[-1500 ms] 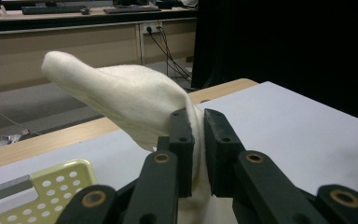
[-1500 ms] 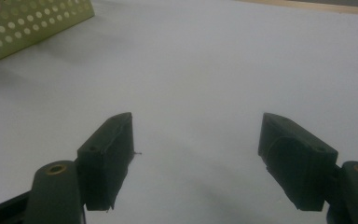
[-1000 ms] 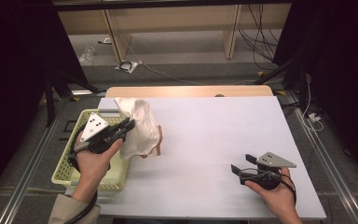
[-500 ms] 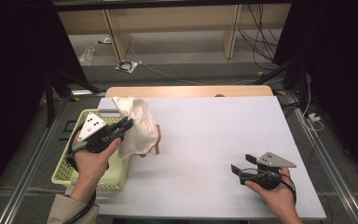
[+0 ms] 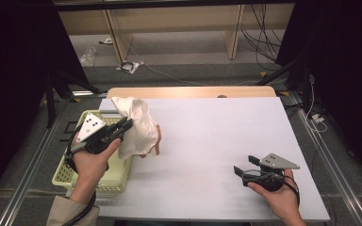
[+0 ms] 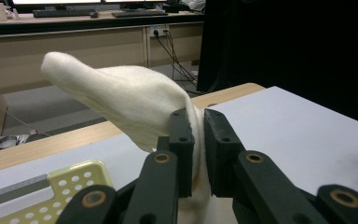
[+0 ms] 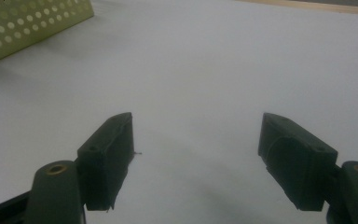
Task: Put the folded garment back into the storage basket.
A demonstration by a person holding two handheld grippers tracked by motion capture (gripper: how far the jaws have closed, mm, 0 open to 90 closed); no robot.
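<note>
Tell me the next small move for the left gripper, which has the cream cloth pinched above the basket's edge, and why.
Probably carry the cloth rightward onto the bare white table and lower it. The left gripper is shut on a fold, with the cloth hanging over the edge of the yellow basket, while the right gripper rests open, with nothing between its jaws, ready to help spread it.

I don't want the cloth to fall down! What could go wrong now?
The left gripper pinches only a thin fold of the white cloth between its fingers, so the cloth might slip out. Most of it hangs loose next to the yellow basket, so it could snag on the rim. The right gripper sits open, far off on the table, too far to catch it quickly.
</note>
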